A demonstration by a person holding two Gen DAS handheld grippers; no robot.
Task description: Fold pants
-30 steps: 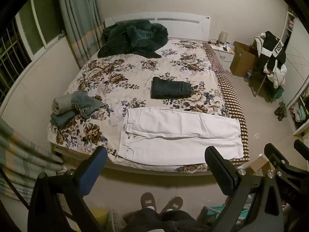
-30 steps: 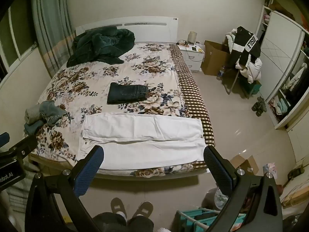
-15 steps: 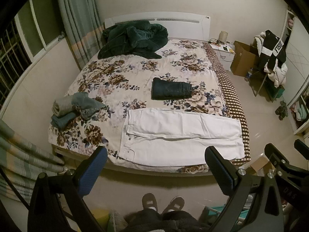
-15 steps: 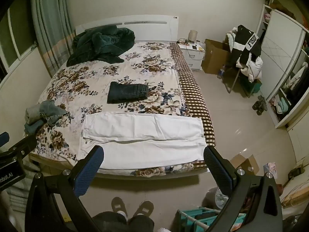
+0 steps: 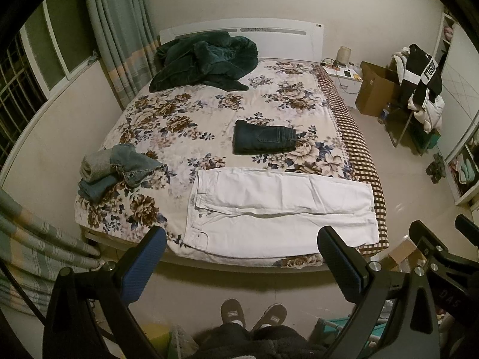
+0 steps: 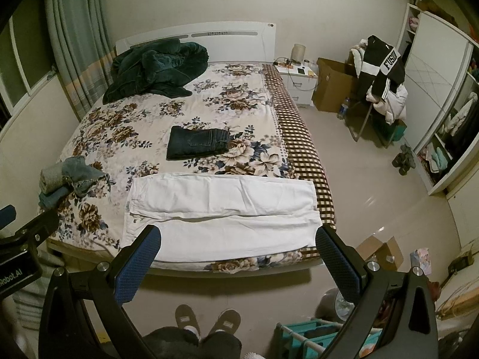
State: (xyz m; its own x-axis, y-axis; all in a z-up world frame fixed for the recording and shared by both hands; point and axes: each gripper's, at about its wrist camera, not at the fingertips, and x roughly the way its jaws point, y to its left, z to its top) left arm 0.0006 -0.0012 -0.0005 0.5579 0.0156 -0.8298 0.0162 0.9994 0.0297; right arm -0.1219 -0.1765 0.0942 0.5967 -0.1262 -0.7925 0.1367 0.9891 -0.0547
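White pants (image 5: 278, 206) lie flat along the near edge of the floral bed (image 5: 209, 113), waist to the left, legs to the right; they also show in the right wrist view (image 6: 221, 209). My left gripper (image 5: 241, 252) is open and empty, held in the air short of the bed. My right gripper (image 6: 238, 252) is open and empty too, hanging above the floor before the bed edge. Neither touches the pants.
Folded dark jeans (image 5: 263, 136) lie mid-bed. A pile of blue-grey clothes (image 5: 113, 167) sits at the left edge. A dark green blanket (image 5: 206, 59) is heaped by the headboard. My slippered feet (image 5: 253, 314) stand before the bed. A teal rack (image 6: 314, 335) stands lower right.
Both views have shifted slightly: the bed and pants sit a little higher in frame. The pants and grippers' opening are unchanged.
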